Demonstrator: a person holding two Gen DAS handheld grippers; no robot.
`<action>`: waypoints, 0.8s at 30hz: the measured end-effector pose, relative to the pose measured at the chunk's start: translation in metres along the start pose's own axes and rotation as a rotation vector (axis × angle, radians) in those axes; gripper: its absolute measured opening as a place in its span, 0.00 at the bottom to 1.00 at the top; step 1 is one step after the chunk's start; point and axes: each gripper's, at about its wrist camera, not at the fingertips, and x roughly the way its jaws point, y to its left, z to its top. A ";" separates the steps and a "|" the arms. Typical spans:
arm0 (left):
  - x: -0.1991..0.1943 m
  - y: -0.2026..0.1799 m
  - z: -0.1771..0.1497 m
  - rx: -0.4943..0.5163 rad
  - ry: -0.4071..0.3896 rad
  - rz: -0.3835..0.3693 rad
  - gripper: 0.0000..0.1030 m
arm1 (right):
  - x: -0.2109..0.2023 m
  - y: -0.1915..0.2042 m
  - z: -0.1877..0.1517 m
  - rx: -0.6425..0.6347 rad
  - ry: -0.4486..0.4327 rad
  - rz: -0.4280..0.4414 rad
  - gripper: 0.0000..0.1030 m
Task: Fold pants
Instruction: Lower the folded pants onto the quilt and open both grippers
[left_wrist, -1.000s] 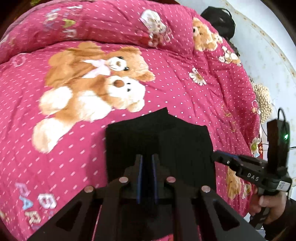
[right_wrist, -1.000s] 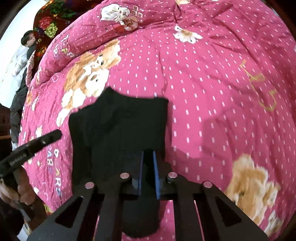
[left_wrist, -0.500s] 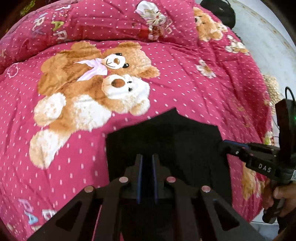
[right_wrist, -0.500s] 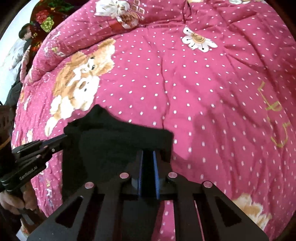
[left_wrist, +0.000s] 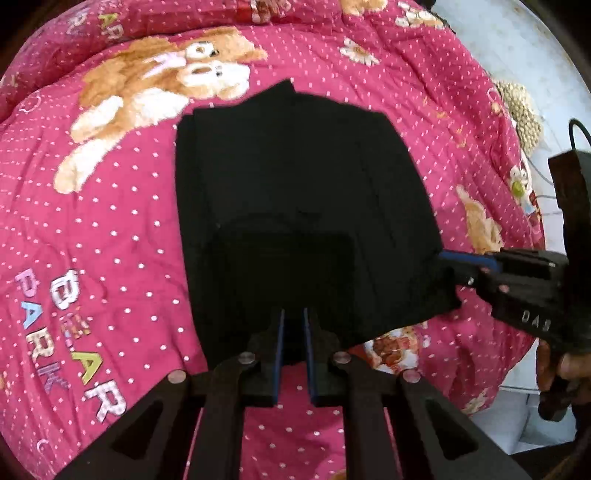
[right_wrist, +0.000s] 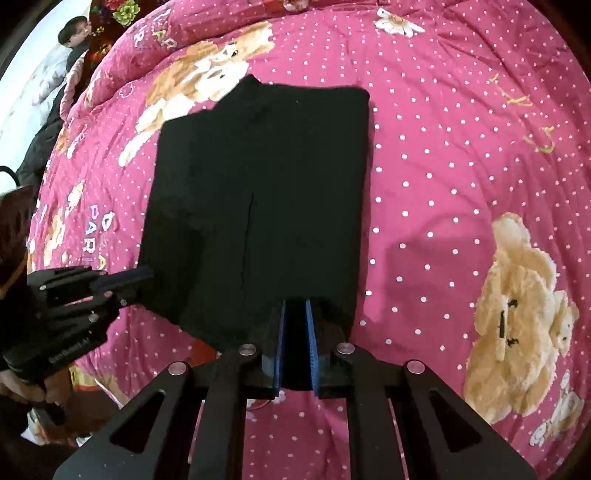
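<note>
A pink bed cover (left_wrist: 122, 229) with teddy bears lies under everything. The black pants (left_wrist: 295, 192) sit folded near its front edge. The left gripper (left_wrist: 293, 325) and the right gripper (right_wrist: 295, 314) each pinch the pants' near edge tight.

both wrist views overlook pants (left_wrist: 295, 192)

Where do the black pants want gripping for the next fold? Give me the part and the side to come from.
Grip the pants along their near edge, one corner each, coming from the near side of the bed. They lie as a flat rectangle on the quilt, so only the edges offer a pinch. The left gripper and right gripper are shut on that edge, probably well placed.
</note>
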 end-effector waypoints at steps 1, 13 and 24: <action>-0.006 -0.001 0.000 0.006 -0.009 0.009 0.12 | -0.004 0.002 0.000 -0.010 -0.006 0.002 0.10; -0.087 -0.017 -0.017 0.008 -0.168 0.080 0.28 | -0.072 0.026 -0.028 -0.024 -0.128 0.055 0.42; -0.118 -0.027 -0.042 0.006 -0.217 0.112 0.30 | -0.101 0.031 -0.060 0.029 -0.149 0.084 0.42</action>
